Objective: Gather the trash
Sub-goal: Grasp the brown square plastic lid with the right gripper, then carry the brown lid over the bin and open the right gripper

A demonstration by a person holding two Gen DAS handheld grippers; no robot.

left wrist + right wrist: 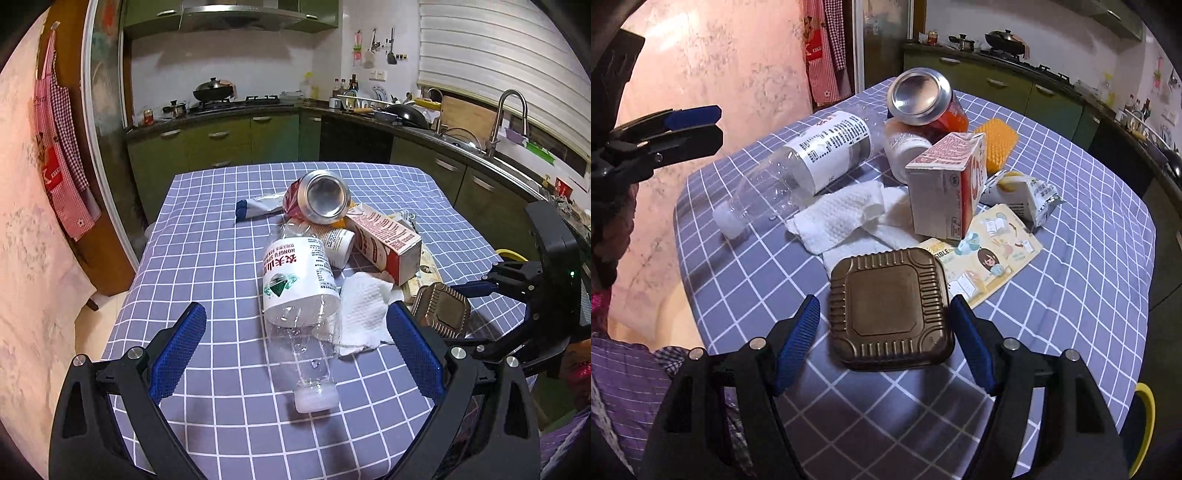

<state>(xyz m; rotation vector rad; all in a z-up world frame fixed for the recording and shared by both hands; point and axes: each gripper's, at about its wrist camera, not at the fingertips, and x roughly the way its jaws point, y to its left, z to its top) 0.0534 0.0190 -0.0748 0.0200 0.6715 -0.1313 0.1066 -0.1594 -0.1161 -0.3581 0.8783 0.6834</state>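
Observation:
A pile of trash lies on the blue checked tablecloth (207, 258). A clear plastic bottle (301, 291) lies on its side with its cap toward me. My left gripper (295, 332) is open, its fingers on either side of the bottle's lower half, just above the table. A soda can (321, 197), a small white bottle (338, 240), a red and white carton (388, 240) and a white paper towel (364, 314) lie behind. My right gripper (886, 325) is open around an upturned brown ribbed tray (888, 306), with no contact seen.
A flattened tube (258, 206) lies at the far left of the pile. An orange sponge (995, 142), a foil wrapper (1027, 195) and a printed card (990, 258) lie right of the carton. Green kitchen cabinets (229, 144) and a sink (506, 122) stand beyond the table.

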